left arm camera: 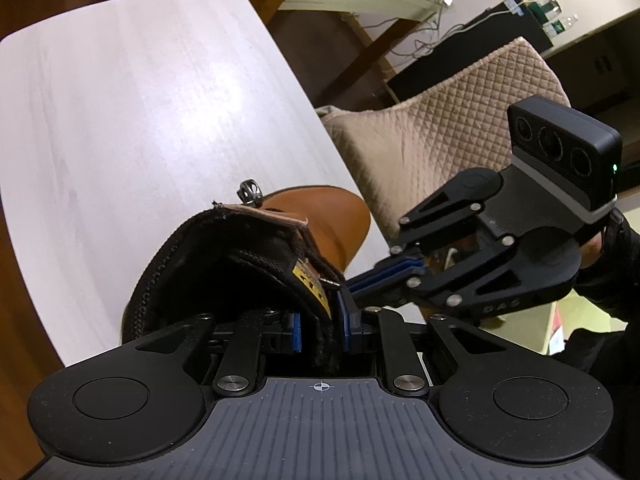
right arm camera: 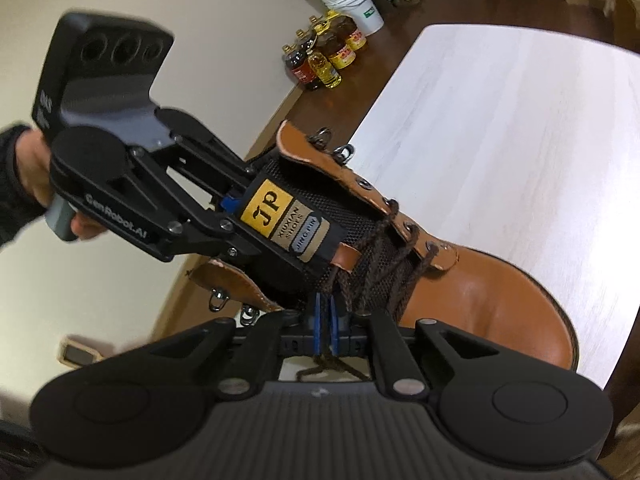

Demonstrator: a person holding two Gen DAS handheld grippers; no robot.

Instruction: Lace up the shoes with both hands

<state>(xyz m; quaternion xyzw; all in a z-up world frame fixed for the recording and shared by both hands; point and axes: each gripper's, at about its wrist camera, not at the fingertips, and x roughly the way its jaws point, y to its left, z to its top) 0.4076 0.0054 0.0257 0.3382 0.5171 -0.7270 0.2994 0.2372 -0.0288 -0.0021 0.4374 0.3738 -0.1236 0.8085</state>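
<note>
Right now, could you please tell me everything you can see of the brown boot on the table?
The boot looks like tan leather with a smooth rounded toe, resting on the white table. Its black mesh tongue carries a yellow JP label and is clamped by the left gripper. Dark brown lace crosses the lower eyelets; the upper metal rings hang unlaced. The right gripper is shut on the lace beside the tongue.

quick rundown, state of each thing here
left claw: shut on boot tongue
right claw: shut on lace
boot: on its side on table, lower eyelets laced, upper hooks unlaced
</note>
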